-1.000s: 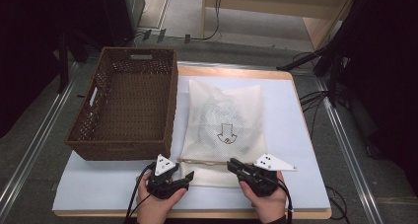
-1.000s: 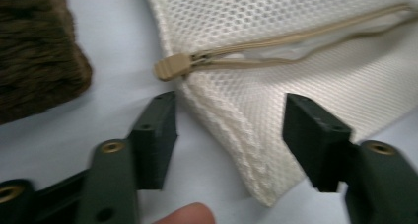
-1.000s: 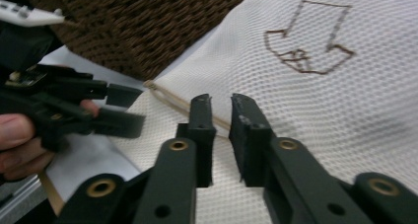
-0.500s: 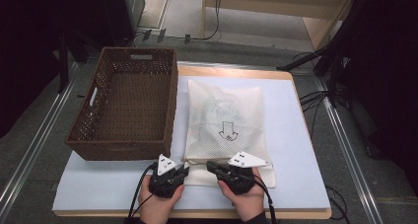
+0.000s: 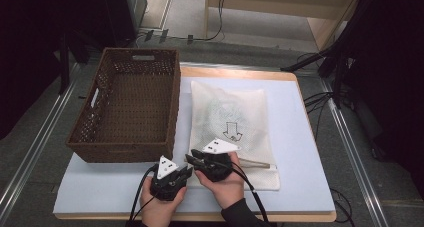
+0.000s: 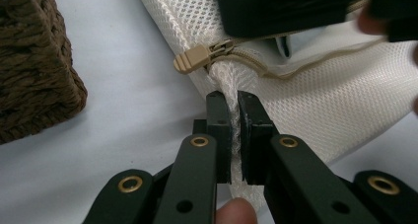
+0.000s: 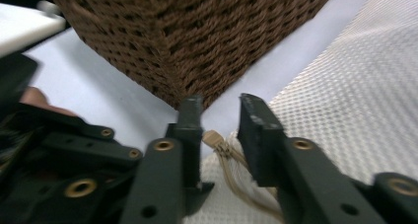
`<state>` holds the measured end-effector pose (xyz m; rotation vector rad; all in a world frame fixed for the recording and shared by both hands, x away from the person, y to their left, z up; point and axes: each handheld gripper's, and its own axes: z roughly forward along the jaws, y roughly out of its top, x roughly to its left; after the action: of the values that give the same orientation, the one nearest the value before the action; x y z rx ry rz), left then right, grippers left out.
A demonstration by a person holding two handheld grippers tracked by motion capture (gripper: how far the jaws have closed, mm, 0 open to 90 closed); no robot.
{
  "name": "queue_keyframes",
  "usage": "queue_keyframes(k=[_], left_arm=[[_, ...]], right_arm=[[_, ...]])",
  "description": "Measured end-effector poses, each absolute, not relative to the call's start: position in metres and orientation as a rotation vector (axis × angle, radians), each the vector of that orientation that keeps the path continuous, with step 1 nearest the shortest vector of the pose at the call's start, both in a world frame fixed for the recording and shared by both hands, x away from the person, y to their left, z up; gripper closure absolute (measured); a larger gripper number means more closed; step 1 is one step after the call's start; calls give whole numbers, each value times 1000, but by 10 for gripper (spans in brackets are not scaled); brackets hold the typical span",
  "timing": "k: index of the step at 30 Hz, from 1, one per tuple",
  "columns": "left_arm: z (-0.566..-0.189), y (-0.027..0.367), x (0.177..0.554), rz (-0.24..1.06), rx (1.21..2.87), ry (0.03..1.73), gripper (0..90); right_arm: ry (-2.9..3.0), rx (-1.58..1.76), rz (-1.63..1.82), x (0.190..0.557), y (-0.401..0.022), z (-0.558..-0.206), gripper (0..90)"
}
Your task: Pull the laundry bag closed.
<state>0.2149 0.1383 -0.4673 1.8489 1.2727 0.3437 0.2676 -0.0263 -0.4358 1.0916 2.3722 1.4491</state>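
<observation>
A white mesh zip bag (image 5: 230, 119) lies flat on the pale blue mat, its zipper edge nearest me. My left gripper (image 5: 186, 171) is shut on the bag's near left corner, and the mesh is pinched between its pads (image 6: 221, 130). The tan zipper pull (image 6: 190, 61) sits just beyond them. My right gripper (image 5: 192, 158) is close beside the left one, over the same corner. Its jaws have just been opening. In the right gripper view they stand apart (image 7: 222, 105), with the zipper pull (image 7: 215, 139) low between them and untouched.
A brown wicker basket (image 5: 127, 104) stands on the left of the mat, its near corner (image 7: 197, 31) just beyond my right gripper. The mat (image 5: 300, 132) is bare to the right of the bag. Cables and metal rails run past the table's edges.
My right hand has slid left along the bag's near edge until it sits against the left gripper. The left hand has stayed put.
</observation>
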Motion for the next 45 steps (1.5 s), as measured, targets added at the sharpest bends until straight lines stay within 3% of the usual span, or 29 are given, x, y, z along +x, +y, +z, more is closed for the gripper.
queue_keyframes(k=[2,8,10,16,28,35,38,45], left_arm=[[-466,138,215,348,1852,1273,854],[-466,137,214,356,1862,1266,853],[-466,138,215,355,1868,1264,852],[-467,135,214,352,1872,1251,852],[-469,137,214,340,1868,1256,848],[-469,138,215,341,1868,1256,849],[-469,138,214,343,1863,1255,849],[-469,138,214,344,1862,1251,848]], right_arm=[[2412,1090,1402,275,-17,-439,619],[2445,1027,1282,274,-4,-446,604],[2453,989,1223,272,-2,-449,700],[2455,957,1239,272,-13,-445,827],[2419,1010,1422,265,-40,-441,900],[2427,1046,1441,262,-48,-445,900],[2389,1070,1445,262,-46,-445,785],[2407,990,1382,269,-19,-444,704]])
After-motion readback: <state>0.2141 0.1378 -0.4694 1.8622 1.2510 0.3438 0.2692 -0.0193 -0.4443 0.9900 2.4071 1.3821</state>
